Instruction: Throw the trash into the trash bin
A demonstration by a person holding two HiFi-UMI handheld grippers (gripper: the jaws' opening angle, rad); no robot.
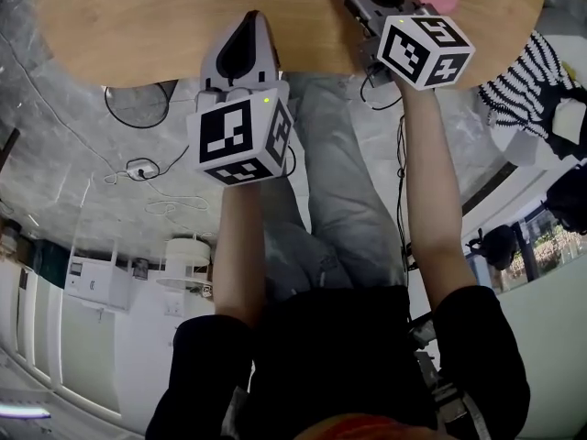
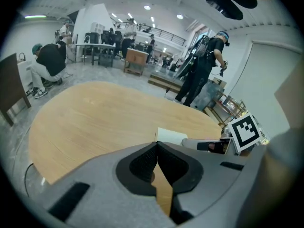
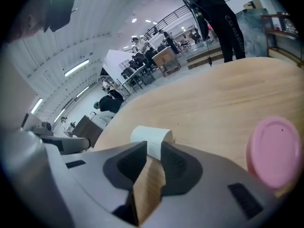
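Up the middle of the head view both forearms stretch straight toward the wooden table [image 1: 138, 16], each carrying a cube [image 1: 240, 140] of black-and-white square markers. The left gripper [image 2: 156, 146] is clenched tip to tip, while the right gripper [image 3: 153, 148] has its jaws slightly parted. Just beyond the right tips, low centre of that gripper's view, the white roll [image 3: 151, 137] lies on the tabletop, its long axis crosswise to the jaws and one end toward the pink lid [image 3: 275, 152] at right.
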